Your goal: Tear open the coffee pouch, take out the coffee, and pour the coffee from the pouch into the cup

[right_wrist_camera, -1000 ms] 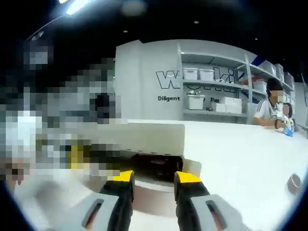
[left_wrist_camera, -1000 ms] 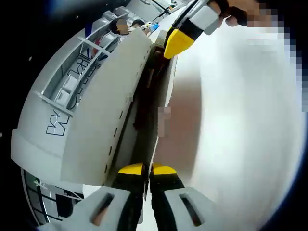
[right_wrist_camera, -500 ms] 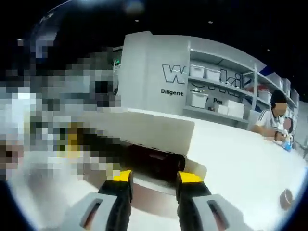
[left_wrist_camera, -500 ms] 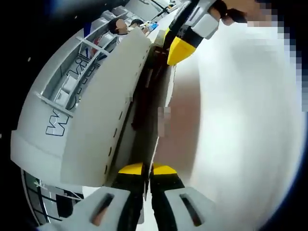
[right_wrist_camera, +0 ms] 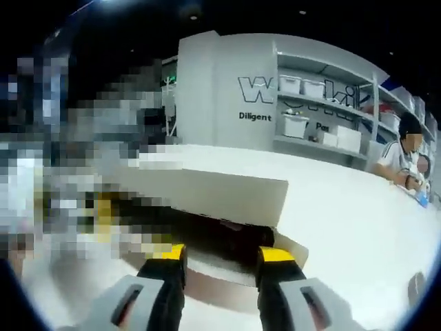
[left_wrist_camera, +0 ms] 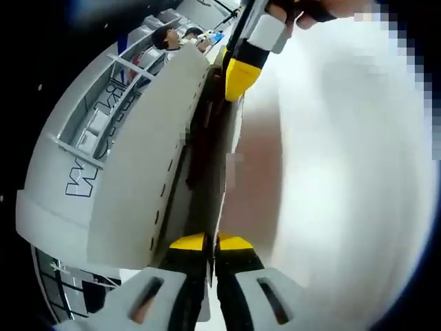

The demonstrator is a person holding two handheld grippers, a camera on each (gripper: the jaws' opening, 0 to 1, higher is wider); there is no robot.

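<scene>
in the left gripper view the left gripper (left_wrist_camera: 209, 243) has its two yellow-tipped jaws pressed together on the near edge of the coffee pouch (left_wrist_camera: 155, 172). the pouch runs straight ahead from those jaws, seen edge-on, a pale flap lying off to one side of them and a dark opening (left_wrist_camera: 203, 141) showing along the middle. at the far end of the pouch the right gripper (left_wrist_camera: 238, 72) comes in from beyond, its yellow tip right at the pouch's edge; whether it actually touches cannot be told from here. a hand (left_wrist_camera: 303, 8) holds that gripper at the far edge of the view. a white table (left_wrist_camera: 344, 179) spreads beside the pouch.

in the right gripper view the right gripper (right_wrist_camera: 223, 255) has its jaws spread apart, with the pouch (right_wrist_camera: 207, 194) just ahead of them and its dark opening (right_wrist_camera: 220, 238) lying between the two tips. the jaws are not closed on anything. the white table (right_wrist_camera: 358, 214) stretches beyond the gripper to a grey wall with shelves (right_wrist_camera: 324, 103) holding white boxes. a person (right_wrist_camera: 403, 155) sits at the table's far edge, off to one side of the gripper.
</scene>
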